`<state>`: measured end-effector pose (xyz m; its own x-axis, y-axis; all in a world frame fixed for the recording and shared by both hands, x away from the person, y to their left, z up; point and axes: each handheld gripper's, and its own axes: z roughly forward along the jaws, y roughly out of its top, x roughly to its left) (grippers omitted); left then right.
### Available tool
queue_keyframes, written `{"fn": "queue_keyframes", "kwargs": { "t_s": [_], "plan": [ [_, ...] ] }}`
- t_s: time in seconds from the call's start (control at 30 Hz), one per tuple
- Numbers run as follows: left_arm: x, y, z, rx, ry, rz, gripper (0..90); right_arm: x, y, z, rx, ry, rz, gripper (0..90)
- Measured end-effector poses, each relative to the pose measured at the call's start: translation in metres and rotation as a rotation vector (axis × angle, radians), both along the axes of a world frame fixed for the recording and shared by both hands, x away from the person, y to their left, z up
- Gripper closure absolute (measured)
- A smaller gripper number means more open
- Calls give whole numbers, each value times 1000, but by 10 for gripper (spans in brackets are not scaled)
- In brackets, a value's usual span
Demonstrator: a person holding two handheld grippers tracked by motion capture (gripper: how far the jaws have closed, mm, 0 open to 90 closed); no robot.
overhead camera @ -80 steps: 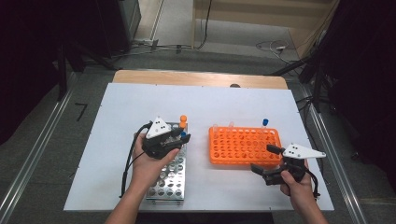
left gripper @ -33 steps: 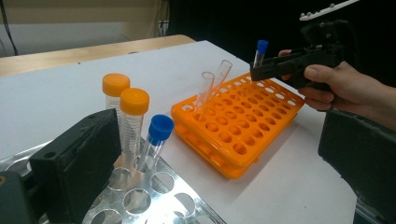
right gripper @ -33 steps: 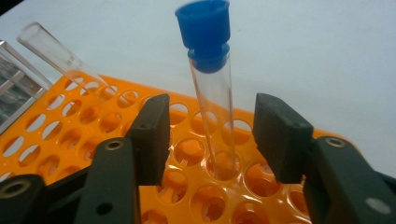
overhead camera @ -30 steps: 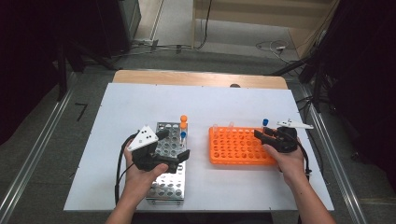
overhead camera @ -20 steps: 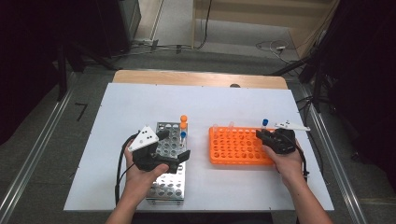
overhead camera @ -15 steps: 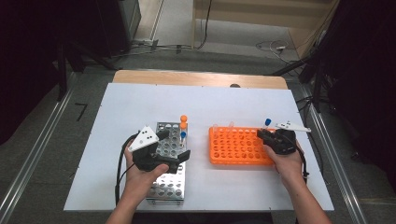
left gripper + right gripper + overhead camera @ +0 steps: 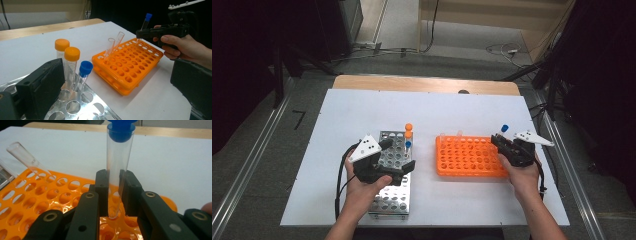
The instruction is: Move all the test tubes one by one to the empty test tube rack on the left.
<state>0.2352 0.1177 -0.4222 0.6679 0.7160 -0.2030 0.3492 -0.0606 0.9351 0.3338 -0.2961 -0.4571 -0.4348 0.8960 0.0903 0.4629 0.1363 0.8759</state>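
Right gripper (image 7: 113,187) clamping a blue-capped tube (image 7: 117,167) above the orange rack (image 7: 469,157) – two clear uncapped tubes (image 7: 113,46) leaning in it, left gripper (image 7: 398,159) standing wide open over the metal rack (image 7: 393,195) – holding two orange-capped tubes (image 7: 67,61) and one blue-capped.

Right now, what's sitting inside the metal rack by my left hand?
In the metal rack: two orange-capped tubes and one blue-capped tube, at its far end. The left gripper covers some holes.

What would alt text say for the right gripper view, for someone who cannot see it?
Two black jaws of the right gripper clamp a clear tube with a blue cap, held upright with its tip just over a hole of an orange rack. An uncapped clear tube leans in the rack at left, on a white table.
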Motion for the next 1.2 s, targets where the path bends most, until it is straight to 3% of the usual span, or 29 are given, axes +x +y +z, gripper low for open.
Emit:
{"fn": "queue_keyframes", "kwargs": {
  "t_s": [0.4,0.73,0.9,1.2],
  "plan": [
    [-1,-2,1,0,-3,-6,0,-15,-3,15,26,-47,17,745],
    [-3,-5,3,1,-9,-16,0,-35,1,19,47,-54,56,744],
    [-4,-7,4,0,-14,-20,0,-46,7,18,62,-49,93,744],
    [-7,-11,7,11,-28,-36,0,-66,29,20,25,-66,192,744]
  ]
}}
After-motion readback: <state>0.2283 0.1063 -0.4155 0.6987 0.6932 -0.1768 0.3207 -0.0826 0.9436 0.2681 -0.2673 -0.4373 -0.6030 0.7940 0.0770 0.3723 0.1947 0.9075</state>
